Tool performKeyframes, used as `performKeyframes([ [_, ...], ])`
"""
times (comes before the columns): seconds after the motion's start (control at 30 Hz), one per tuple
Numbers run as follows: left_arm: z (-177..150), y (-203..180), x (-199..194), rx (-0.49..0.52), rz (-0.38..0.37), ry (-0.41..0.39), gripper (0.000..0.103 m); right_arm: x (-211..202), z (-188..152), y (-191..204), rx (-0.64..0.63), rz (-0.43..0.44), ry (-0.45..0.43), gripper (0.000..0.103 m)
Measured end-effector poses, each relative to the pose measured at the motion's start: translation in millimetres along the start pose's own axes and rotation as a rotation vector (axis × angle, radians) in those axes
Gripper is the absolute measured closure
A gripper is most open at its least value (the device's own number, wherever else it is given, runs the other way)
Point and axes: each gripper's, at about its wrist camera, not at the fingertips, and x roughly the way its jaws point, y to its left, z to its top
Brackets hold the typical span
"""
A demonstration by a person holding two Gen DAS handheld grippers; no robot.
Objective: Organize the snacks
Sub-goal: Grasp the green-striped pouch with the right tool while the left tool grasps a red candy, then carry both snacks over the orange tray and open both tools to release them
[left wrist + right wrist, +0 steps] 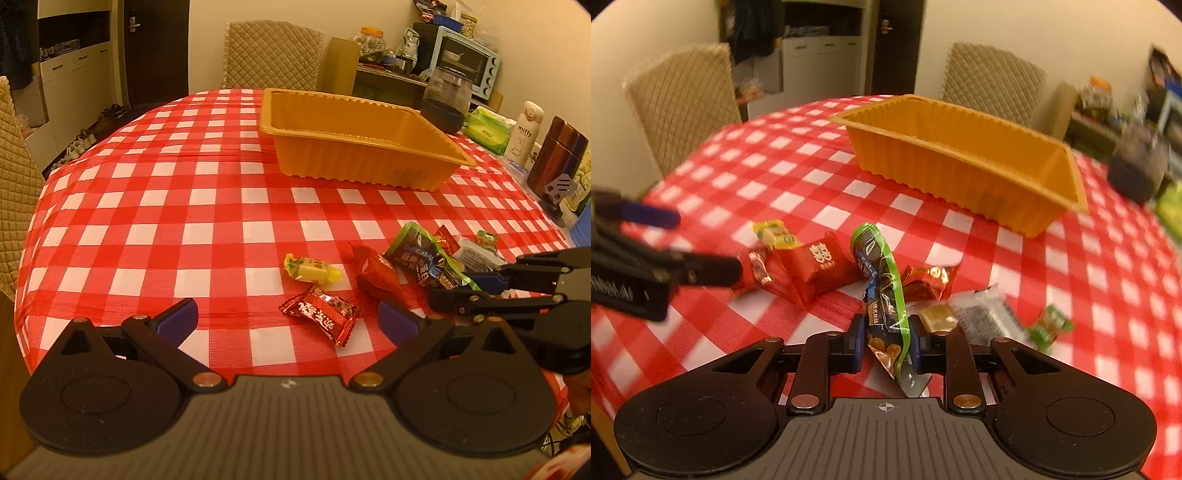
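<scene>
While the orange tray (964, 162) stands empty toward the far side of the tabletop (155, 206), the snacks lie in a loose cluster near the front edge.

Item: green-edged foil pouch (882, 280). Location: front of the cluster, its lower end pinched between the pads of the right tool (884, 343), its upper end rising toward the tray. Handling: light, thin, crinkly; the foil looks slick and will flex, so a grip across the flat body near one end, as here, seems sounder than one on the sealed edge.

Item: red wrapped sweet (816, 266), just left of the pouch. Soft wrapper over a firmer core; take across the middle.

Item: yellow candy (312, 269), twisted ends, lying apart from the rest. Small and light; grip the body, not the twists.

Item: red foil packet (321, 314), nearest the left tool (288, 321). Flat and glossy; likely to slide if nudged.

Items: copper-red packet (929, 282), grey speckled packet (986, 314), small green sweet (1052, 325), to the right of the pouch. Blurred; details cannot be told.

Left tool: pads well apart, holding nothing, poised over the tabletop just short of the red foil packet.

Right tool: clamped on the pouch.
</scene>
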Motion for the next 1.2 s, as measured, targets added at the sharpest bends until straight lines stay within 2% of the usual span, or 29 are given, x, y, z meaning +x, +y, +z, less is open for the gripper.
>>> performKeyframes([
  [0.13, -0.2, -1.8, 2.1, 0.005, -0.015, 0.006, 0.001, -5.7, 1.0, -17.5, 0.161, 0.058, 0.002, 0.079],
  [0.23, -0.4, -3.4, 5.7, 0.007, -0.022, 0.012, 0.005, -9.4, 1.9, -24.7, 0.215, 0.071, -0.004, 0.079],
  [0.47, 1.6, -10.9, 16.4, 0.027, -0.040, 0.024, 0.023, -16.6, 3.1, -24.8, 0.218, 0.063, -0.028, 0.079],
  [0.63, 2.9, -22.2, 23.8, 0.150, -0.039, 0.020, 0.033, -17.6, 3.0, -26.3, 0.219, 0.056, -0.034, 0.079],
  [0.73, 3.4, -24.3, 28.7, 0.204, -0.038, 0.036, 0.045, -17.1, 3.1, -25.4, 0.215, 0.052, -0.035, 0.079],
  [0.87, 1.3, -25.0, 31.1, 0.212, -0.049, 0.060, 0.050, -17.2, 3.3, -25.4, 0.213, 0.047, -0.037, 0.079],
  [0.9, 1.4, -25.7, 30.3, 0.214, -0.048, 0.062, 0.057, -17.2, 3.7, -24.9, 0.213, 0.046, -0.037, 0.079],
  [1.07, 1.0, -26.3, 25.4, 0.194, -0.050, 0.076, 0.069, -19.0, 5.0, -24.6, 0.216, 0.043, -0.047, 0.079],
  [1.2, -0.5, -26.6, 20.3, 0.191, -0.042, 0.076, 0.070, -20.7, 6.3, -24.3, 0.219, 0.042, -0.055, 0.079],
])
